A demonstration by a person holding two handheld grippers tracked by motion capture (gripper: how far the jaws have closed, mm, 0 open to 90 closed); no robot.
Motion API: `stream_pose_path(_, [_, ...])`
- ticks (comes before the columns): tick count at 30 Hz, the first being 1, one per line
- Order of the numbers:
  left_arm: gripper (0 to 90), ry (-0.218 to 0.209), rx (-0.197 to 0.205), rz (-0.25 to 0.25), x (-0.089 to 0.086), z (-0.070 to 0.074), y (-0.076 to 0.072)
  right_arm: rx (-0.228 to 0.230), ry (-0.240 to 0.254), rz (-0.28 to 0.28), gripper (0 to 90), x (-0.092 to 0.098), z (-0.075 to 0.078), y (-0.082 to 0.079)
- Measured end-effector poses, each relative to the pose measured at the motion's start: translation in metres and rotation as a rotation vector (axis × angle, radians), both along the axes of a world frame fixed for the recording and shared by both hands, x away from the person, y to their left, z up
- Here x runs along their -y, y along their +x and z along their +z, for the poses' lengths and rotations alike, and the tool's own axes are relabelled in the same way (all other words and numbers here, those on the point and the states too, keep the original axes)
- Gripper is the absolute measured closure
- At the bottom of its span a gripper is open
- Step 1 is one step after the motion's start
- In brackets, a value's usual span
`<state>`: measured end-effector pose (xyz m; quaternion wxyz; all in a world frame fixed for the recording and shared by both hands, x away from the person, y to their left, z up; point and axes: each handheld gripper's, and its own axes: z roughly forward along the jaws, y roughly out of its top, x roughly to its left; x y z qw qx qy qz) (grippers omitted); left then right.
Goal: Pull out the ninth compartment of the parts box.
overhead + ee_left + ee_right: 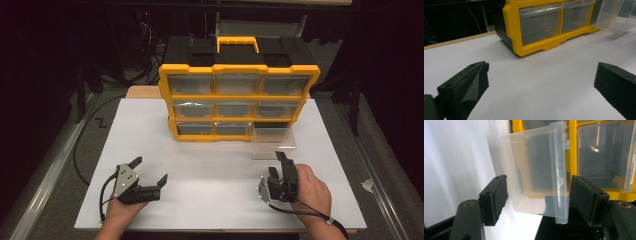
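White tabletop (210, 170): clear drawer (272, 142) pulled out beside the yellow organizer's (239, 97) bottom-right slot. Right gripper (278, 170) parted, gripping nothing; left gripper (149, 172) wide, empty. Drawer looks light, stiff, slippery; pinch its front lip.

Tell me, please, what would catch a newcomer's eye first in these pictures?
Most striking is the yellow and black drawer cabinet at the far middle of the white table, with its rows of clear drawers. One clear drawer is out and sits on the table in front of the cabinet's lower right corner. The right gripper points at it with fingers apart, while the left gripper rests open at the near left.
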<state>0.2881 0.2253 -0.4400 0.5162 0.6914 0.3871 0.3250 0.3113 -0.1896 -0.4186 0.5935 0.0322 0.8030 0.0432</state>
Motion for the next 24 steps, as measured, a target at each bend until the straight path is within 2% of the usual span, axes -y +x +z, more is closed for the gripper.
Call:
stream_pose_path(8, [0.2, -0.001, 0.000, 0.000, 0.000, 0.000, 0.000, -0.015, 0.012, -0.006, 16.8, 0.004, -0.017, -0.009])
stream_pose_path(14, [0.2, -0.001, 0.000, 0.001, -0.001, -0.001, 0.000, 0.004, 0.033, -0.007, 0.9, 0.009, -0.023, -0.009])
stream_pose_path(15, [0.2, 0.000, -0.001, 0.000, -0.001, -0.001, 0.000, 0.012, 0.038, -0.014, 0.8, 0.010, -0.024, -0.009])
stream_pose_path(17, [0.2, 0.004, -0.001, -0.001, 0.000, -0.001, 0.001, 0.021, 0.070, -0.015, 0.7, 0.012, -0.022, -0.010])
stream_pose_path(19, [0.2, 0.008, -0.006, -0.002, 0.001, -0.001, 0.001, 0.032, 0.123, -0.021, 0.7, 0.013, -0.020, -0.011])
stream_pose_path(21, [0.2, 0.011, -0.008, -0.002, 0.001, -0.002, 0.001, 0.025, 0.161, -0.029, 0.8, 0.014, -0.018, -0.011])
stream_pose_path(22, [0.2, 0.011, -0.008, 0.000, 0.001, -0.002, 0.001, 0.008, 0.178, -0.032, 0.8, 0.015, -0.017, -0.012])
stream_pose_path(24, [0.2, 0.009, -0.009, 0.003, 0.001, -0.002, 0.001, -0.024, 0.255, -0.049, 0.8, 0.017, -0.016, -0.011])
